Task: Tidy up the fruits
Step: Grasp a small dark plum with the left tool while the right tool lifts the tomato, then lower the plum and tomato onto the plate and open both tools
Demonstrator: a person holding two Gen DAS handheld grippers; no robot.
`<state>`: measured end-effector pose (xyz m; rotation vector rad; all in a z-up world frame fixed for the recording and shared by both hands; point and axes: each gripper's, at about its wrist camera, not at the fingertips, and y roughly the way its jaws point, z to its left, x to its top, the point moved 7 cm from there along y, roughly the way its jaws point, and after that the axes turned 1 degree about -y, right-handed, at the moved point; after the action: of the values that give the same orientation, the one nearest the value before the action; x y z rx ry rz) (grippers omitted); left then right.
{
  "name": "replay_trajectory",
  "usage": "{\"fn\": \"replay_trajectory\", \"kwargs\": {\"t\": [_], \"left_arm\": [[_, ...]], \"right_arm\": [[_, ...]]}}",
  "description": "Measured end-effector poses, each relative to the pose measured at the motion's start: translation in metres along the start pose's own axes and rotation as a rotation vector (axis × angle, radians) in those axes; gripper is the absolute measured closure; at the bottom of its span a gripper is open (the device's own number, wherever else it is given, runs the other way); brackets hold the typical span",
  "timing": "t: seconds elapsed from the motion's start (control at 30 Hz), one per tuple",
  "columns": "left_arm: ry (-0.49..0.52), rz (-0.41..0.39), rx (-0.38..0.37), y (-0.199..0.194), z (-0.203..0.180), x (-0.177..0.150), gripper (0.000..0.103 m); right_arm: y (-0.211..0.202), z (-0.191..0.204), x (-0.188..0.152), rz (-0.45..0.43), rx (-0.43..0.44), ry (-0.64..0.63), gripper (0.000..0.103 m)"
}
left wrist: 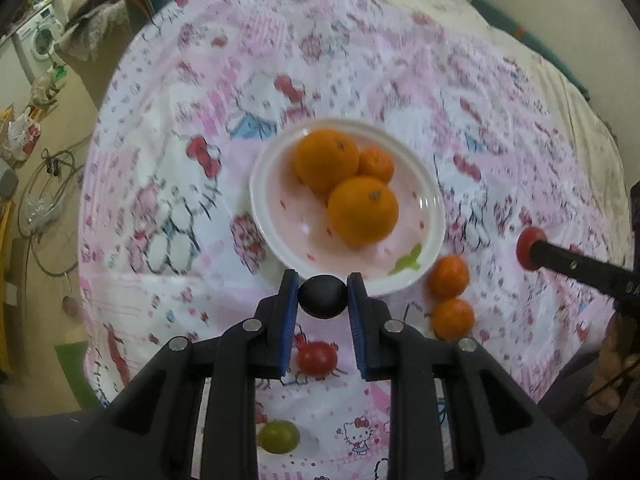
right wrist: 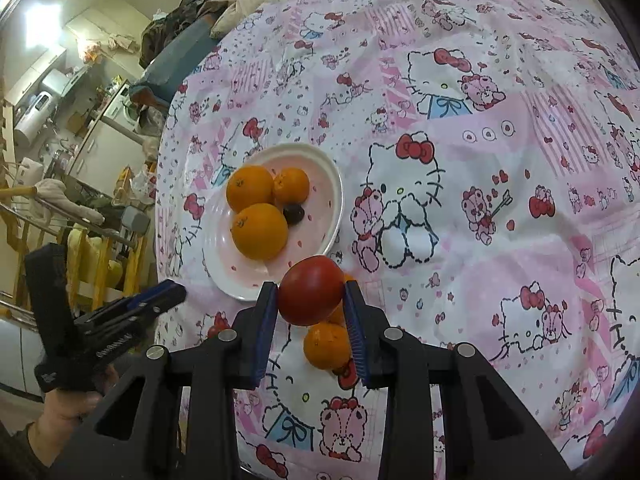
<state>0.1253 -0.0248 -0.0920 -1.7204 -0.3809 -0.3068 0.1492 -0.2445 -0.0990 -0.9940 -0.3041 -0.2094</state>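
- Left gripper pinches a dark plum at its fingertips; a shallow hold could let it roll out.
- Right gripper clamps a red tomato; squeezing may bruise it.
- Ahead, the plate is crowded with oranges; drops could bounce off.

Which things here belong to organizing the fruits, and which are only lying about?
For the job:
plate with three oranges
two small oranges on the cloth
red tomato in the right gripper
dark fruit in the left gripper
loose tomato
green grape

Lying about:
washing machine
plastic bag
cable on the floor
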Motion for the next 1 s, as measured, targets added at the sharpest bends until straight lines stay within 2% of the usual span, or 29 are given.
{"fn": "replay_trajectory", "kwargs": {"t": [0.27, 0.43, 0.6, 1.0], "left_arm": [[-0.017, -0.002, -0.003, 0.004, 0.005, 0.037, 0.082], [0.026, 0.001, 0.03, 0.015, 0.003, 0.053, 0.082], [0.079, 0.033, 0.06, 0.039, 0.002, 0.06, 0.082], [-0.021, 0.096, -0.015, 0.068, 0.013, 0.062, 0.082]], "right_arm": [[0.005, 0.01, 0.023, -0.022, 0.025, -0.011, 0.068], [0.015, 0.014, 0.042, -0.029, 0.021, -0.042, 0.068], [0.033, 0.01, 0.052, -0.005, 0.043, -0.006, 0.068], [0.08, 0.004, 0.067, 0.073, 0.04, -0.017, 0.068]]}}
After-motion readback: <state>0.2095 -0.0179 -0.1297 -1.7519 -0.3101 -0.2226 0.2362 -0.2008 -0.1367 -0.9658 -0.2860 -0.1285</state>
